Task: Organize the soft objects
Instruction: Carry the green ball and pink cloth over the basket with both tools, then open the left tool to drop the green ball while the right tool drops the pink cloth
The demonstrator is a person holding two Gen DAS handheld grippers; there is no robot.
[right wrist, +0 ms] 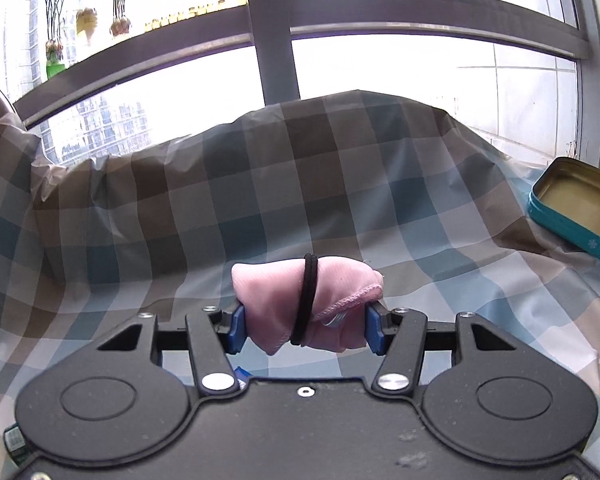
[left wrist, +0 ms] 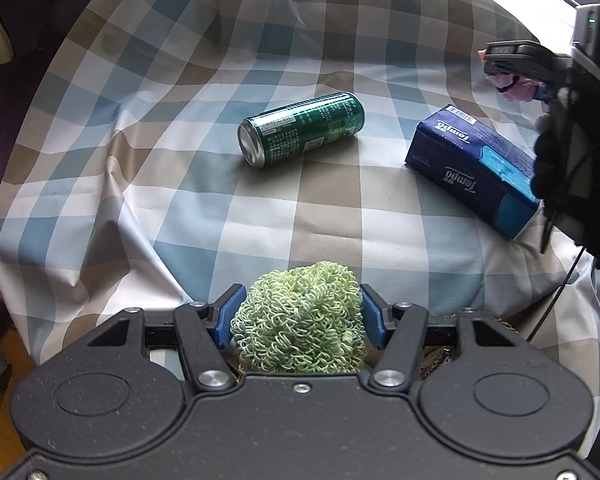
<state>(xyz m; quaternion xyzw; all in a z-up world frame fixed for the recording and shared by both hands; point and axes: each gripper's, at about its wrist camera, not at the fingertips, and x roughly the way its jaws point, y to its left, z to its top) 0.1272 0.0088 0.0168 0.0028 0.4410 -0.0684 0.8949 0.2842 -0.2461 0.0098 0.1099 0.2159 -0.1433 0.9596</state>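
- Green looped scrubber ball (left wrist: 300, 320) clamped between the blue pads of the left gripper (left wrist: 300, 314), raised above the checked tablecloth (left wrist: 260, 208).
- Green drink can (left wrist: 302, 129) on its side beyond the scrubber; navy Tempo tissue pack (left wrist: 474, 168) lies right of the can, well apart.
- Pink cloth bundle (right wrist: 306, 306), bound with a black hair tie (right wrist: 306, 300), pinched in the right gripper (right wrist: 306, 326) above the tablecloth.
- Open teal tin (right wrist: 580, 210) far right of the bundle, at the cloth's edge.
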